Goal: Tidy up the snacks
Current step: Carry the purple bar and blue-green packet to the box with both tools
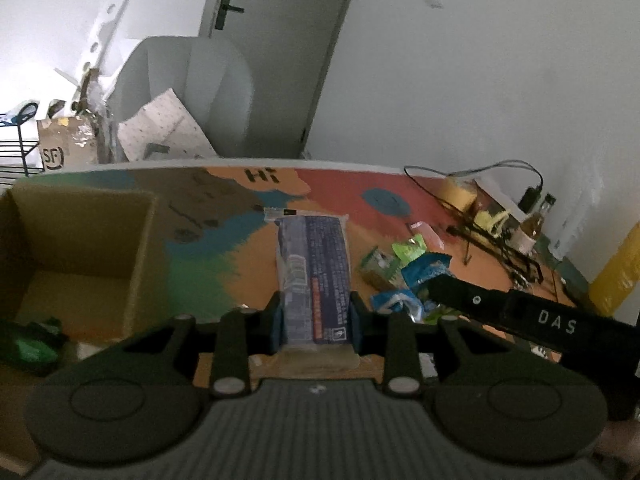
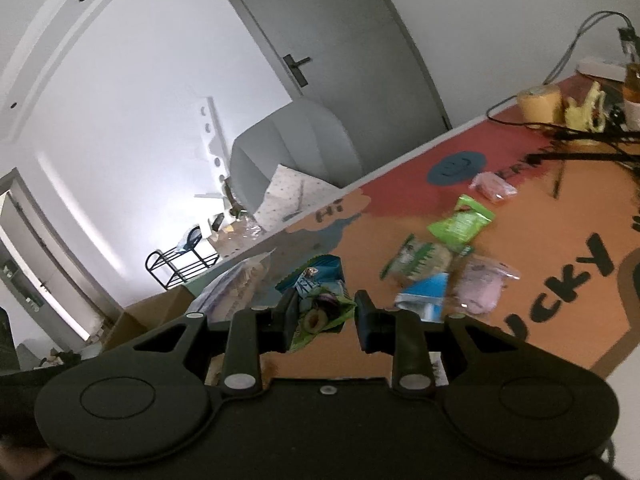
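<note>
My left gripper (image 1: 316,320) is shut on a long blue cracker pack (image 1: 314,268) and holds it above the colourful table mat (image 1: 248,256). An open cardboard box (image 1: 80,256) stands to its left, with a green packet (image 1: 32,344) by its near side. My right gripper (image 2: 326,316) is open, its jaws around a green and blue snack packet (image 2: 320,300) on the mat; I cannot tell if they touch it. Its black body (image 1: 520,316) shows in the left wrist view over the snack pile (image 1: 404,268). The cracker pack (image 2: 236,284) shows left in the right wrist view.
More snack packets (image 2: 448,256) lie spread on the mat (image 2: 540,240), green, blue and pink. Black cables (image 2: 580,148), a yellow tape roll (image 2: 538,102) and a bottle (image 1: 532,228) sit at the table's far right. A grey chair (image 1: 192,92) and a door (image 1: 276,40) stand behind.
</note>
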Motion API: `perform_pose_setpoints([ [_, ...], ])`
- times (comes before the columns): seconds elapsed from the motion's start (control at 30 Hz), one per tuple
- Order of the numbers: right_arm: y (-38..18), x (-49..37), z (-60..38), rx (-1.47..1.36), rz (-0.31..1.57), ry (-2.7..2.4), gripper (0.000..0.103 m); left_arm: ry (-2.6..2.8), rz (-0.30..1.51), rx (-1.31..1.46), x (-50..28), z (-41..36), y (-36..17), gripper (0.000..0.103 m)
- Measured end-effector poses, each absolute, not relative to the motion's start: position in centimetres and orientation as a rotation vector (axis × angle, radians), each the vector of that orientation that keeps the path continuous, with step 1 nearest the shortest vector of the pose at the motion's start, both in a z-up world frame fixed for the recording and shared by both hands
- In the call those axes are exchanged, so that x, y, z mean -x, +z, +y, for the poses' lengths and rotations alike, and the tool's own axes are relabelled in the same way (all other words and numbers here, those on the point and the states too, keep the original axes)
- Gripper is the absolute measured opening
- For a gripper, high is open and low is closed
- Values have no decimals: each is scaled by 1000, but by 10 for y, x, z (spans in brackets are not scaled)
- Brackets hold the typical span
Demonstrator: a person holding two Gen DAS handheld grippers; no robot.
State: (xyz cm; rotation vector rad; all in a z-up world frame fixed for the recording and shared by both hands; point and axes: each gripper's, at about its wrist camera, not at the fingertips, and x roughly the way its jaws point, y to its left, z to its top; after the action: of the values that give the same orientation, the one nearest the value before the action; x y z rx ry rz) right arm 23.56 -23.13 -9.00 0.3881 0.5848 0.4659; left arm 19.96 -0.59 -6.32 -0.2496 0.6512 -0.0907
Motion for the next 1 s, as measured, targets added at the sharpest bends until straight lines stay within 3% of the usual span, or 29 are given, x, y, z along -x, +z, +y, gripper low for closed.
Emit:
perform_pose_setpoints([
  [0.53,-64,-239,-174,-346,561,561,28,-7,587,267,-178,53,-33,31],
  [1.0,-57,-240,-111,-276,595,661,28,112,589,333,-166,116,-38,31],
])
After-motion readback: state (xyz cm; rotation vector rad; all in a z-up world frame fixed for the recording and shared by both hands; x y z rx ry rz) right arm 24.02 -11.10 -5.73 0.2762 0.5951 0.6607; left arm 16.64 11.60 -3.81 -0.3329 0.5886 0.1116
